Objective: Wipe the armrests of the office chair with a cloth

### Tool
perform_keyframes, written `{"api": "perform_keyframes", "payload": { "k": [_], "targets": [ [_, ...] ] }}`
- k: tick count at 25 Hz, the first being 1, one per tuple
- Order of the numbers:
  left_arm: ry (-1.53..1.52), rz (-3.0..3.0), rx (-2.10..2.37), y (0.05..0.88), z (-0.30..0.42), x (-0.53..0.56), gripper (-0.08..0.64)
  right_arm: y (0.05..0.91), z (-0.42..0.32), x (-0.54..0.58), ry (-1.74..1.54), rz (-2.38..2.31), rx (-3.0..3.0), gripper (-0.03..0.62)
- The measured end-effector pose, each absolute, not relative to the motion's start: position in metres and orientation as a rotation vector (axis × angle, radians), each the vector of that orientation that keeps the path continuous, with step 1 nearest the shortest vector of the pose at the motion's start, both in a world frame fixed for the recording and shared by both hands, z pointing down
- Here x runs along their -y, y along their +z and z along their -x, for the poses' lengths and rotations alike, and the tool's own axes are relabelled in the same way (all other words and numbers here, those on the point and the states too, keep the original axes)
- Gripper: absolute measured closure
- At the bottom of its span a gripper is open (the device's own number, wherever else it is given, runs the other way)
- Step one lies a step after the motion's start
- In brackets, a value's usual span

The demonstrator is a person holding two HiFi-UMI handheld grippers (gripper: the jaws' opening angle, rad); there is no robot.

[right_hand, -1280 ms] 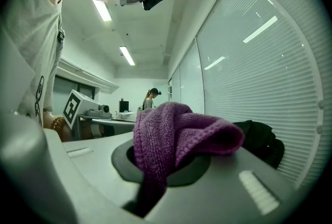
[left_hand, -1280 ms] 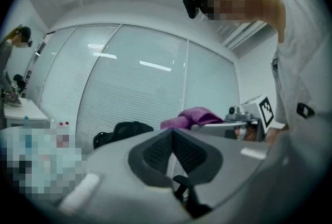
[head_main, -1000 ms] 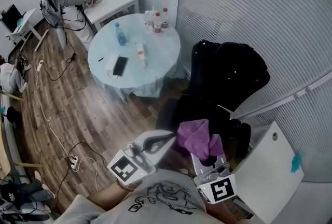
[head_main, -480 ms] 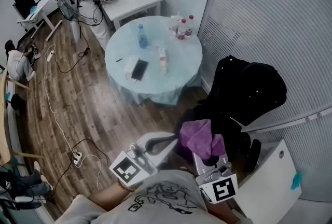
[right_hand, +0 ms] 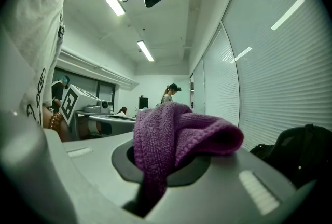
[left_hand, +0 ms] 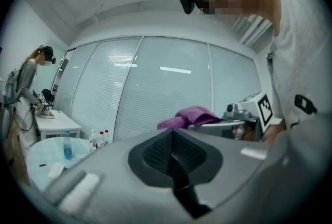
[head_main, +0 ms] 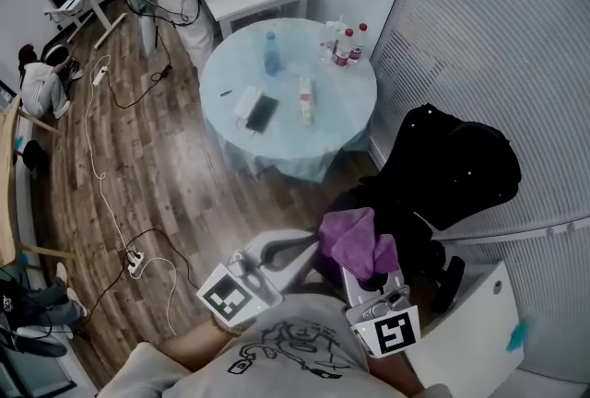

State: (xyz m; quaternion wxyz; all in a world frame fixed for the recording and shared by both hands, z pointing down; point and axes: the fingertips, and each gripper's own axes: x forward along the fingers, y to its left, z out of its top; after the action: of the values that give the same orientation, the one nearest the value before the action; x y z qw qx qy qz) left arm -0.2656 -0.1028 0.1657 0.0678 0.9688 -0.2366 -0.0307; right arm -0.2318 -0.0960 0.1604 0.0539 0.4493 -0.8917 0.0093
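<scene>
The right gripper point(head_main: 368, 283) has its jaws pinching the purple cloth point(head_main: 354, 242), and in the right gripper view a narrow tail of the knit runs down into the slit between them at 6 o'clock. The rest rises as a folded lump and droops over the jaw face toward 3 o'clock. Gripping it by one bunched end probably leaves a soft loose pad free for rubbing.

In the head view the cloth hangs in the air close to the person's chest, touching nothing. Its long axis runs roughly from 10 o'clock to 4 o'clock, with the fuller end toward 10. The black office chair point(head_main: 451, 171) sits at about 2 o'clock from the cloth. Its armrests cannot be picked out of the dark mass, so wiping looks not yet begun.

The left gripper point(head_main: 304, 246) is beside the cloth at 9 o'clock, its tips near the cloth's edge. Its jaws are pressed together with nothing between them, apparently kept idle and out of the way. The round counter point(head_main: 230, 124), with bottles on it, lies well apart at 11 o'clock.
</scene>
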Motion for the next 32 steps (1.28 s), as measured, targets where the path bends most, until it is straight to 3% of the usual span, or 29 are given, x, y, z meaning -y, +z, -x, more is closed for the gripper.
{"api": "perform_keyframes", "payload": {
  "k": [32],
  "targets": [
    [-0.001,-2.833,0.729,0.268,0.235,0.101,0.558,0.269,0.198,0.079,0.213,-1.311,2.623,0.563]
  ]
}}
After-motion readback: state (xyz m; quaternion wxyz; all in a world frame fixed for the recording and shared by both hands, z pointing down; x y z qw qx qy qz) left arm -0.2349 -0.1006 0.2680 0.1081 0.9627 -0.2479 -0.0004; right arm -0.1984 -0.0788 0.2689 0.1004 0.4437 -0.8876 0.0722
